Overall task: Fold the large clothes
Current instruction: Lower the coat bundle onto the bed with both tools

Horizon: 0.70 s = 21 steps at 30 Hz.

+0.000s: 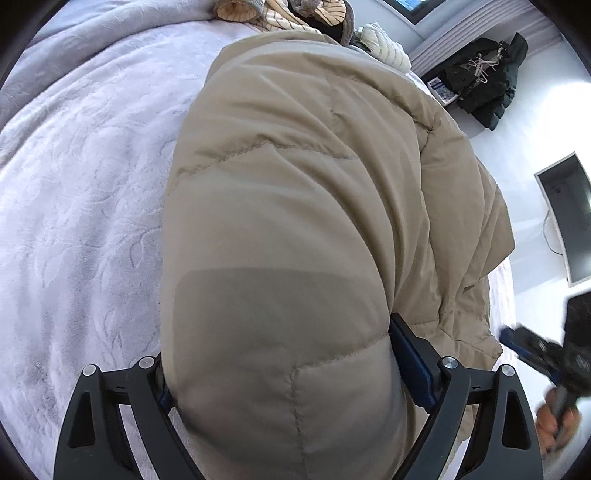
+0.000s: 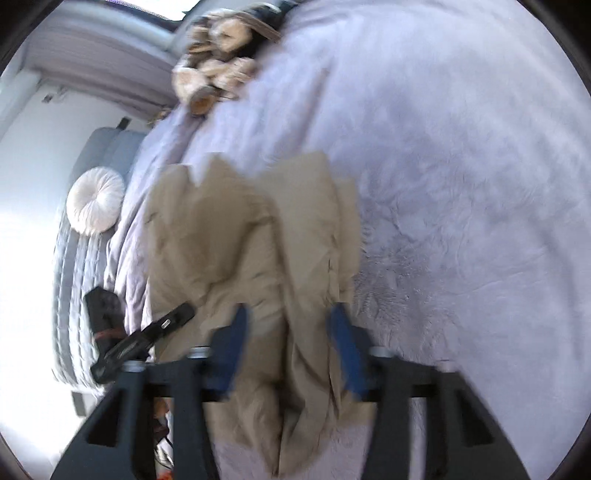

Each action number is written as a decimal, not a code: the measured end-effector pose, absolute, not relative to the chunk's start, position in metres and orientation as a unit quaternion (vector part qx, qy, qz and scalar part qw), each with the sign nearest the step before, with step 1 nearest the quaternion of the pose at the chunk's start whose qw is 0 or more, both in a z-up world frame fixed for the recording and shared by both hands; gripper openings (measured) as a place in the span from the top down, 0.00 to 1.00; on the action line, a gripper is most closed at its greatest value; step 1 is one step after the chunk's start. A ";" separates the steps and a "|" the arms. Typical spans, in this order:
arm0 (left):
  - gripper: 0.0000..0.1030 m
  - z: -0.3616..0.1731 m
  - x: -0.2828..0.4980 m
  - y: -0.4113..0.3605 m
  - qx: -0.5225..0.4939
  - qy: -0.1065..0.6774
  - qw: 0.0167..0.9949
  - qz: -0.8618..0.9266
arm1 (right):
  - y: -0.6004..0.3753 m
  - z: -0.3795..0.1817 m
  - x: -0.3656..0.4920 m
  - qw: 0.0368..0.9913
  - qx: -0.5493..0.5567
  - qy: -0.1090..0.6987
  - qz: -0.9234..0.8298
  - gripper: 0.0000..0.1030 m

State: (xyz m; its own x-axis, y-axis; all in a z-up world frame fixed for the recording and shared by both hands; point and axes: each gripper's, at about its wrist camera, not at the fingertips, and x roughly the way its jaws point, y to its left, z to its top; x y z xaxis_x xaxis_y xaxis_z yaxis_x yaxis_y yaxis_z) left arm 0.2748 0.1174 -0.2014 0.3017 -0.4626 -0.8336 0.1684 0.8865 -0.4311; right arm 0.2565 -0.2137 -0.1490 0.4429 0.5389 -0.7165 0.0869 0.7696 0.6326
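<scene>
Both jaws stand wide: left gripper and right gripper each straddle the tan puffer coat on the bed; grip unclear.

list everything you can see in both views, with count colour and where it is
puffer jacket: 1, beige, lying on the bed, between both grippers' fingers
blanket: 1, pale lilac, covering the bed
clothes pile: 1, cream and grey, far end of the bed
round cushion: 1, white, on a grey seat beside the bed
dark coat: 1, black, heaped on the floor
monitor: 1, white frame, on the floor
left gripper: 1, black with blue pads, around the jacket's fold
right gripper: 1, black with blue pads, straddling a jacket edge
</scene>
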 end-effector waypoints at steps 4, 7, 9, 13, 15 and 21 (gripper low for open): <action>0.10 -0.179 0.271 0.102 -0.122 0.541 0.816 -0.163 | -0.177 -0.139 0.242 0.789 0.267 0.526 0.173 0.83; 0.10 -0.158 0.250 0.108 -0.112 0.517 0.837 -0.144 | -0.168 -0.165 0.225 0.784 0.224 0.558 0.153 0.87; 0.10 -0.149 0.233 0.110 -0.109 0.511 0.841 -0.141 | -0.169 -0.187 0.219 0.774 0.231 0.572 0.141 0.90; 0.10 -0.159 0.199 0.100 -0.076 0.514 0.843 -0.137 | -0.173 -0.225 0.214 0.760 0.242 0.590 0.124 0.95; 0.10 -0.173 0.187 0.094 -0.076 0.524 0.837 -0.139 | -0.176 -0.240 0.214 0.747 0.257 0.602 0.116 0.95; 0.10 -0.182 0.189 0.090 -0.079 0.527 0.838 -0.122 | -0.184 -0.195 0.211 0.771 0.242 0.576 0.123 0.93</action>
